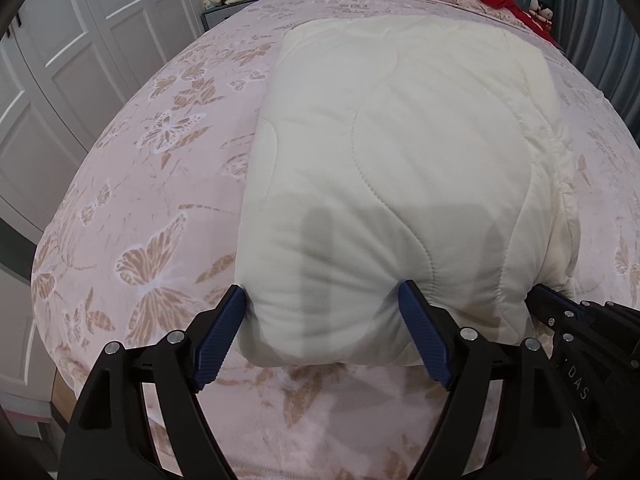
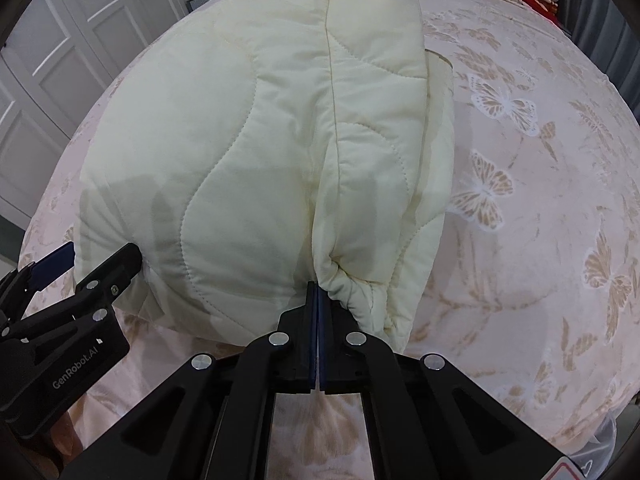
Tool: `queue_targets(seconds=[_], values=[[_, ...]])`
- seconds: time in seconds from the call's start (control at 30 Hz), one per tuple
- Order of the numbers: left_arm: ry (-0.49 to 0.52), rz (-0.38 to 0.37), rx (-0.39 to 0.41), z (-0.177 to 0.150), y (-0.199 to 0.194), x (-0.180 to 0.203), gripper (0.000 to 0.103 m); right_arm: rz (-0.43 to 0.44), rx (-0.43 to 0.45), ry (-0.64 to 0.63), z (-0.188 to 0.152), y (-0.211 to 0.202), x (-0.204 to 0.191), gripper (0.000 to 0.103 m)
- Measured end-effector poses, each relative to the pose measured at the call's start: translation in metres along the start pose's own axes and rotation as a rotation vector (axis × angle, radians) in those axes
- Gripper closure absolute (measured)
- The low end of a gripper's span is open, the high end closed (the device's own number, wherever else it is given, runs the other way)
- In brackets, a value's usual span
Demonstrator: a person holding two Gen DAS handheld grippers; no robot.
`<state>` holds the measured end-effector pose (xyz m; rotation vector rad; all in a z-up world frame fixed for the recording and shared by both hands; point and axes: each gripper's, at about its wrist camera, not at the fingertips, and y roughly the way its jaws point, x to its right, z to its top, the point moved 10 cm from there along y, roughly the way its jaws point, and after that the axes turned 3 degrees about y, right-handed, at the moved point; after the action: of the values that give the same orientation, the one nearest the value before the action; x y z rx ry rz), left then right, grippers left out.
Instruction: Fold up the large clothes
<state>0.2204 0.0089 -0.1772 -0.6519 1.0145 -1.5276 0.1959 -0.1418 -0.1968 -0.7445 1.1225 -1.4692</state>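
Two grippers flank cream quilt (image 1: 400, 160): left gripper (image 1: 326, 300) astride, right gripper (image 2: 317, 286) pinching

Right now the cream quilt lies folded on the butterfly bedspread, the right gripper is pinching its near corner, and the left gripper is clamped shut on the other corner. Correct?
Not quite. The left gripper is open: the left wrist view shows its blue pads apart, straddling the cream quilt corner. The rest holds: the quilt lies folded on the butterfly bedspread, and the right gripper pinches its near corner.
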Motion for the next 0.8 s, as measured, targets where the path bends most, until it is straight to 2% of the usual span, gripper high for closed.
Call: queue_targets(seconds=[0.57, 0.7, 0.8], values=[[0.018, 0.057, 0.005, -0.004, 0.011, 0.001, 0.022, -0.033, -0.001, -0.035, 0.005, 0.018, -0.004, 0.103], [0.010, 0.066, 0.007, -0.005, 0.008, 0.002, 0.020, -0.011, -0.003, -0.035, 0.005, 0.011, -0.003, 0.103], [0.003, 0.067, 0.015, -0.004, 0.002, 0.001, 0.020, 0.038, 0.000, 0.014, 0.003, -0.004, -0.003, 0.103]])
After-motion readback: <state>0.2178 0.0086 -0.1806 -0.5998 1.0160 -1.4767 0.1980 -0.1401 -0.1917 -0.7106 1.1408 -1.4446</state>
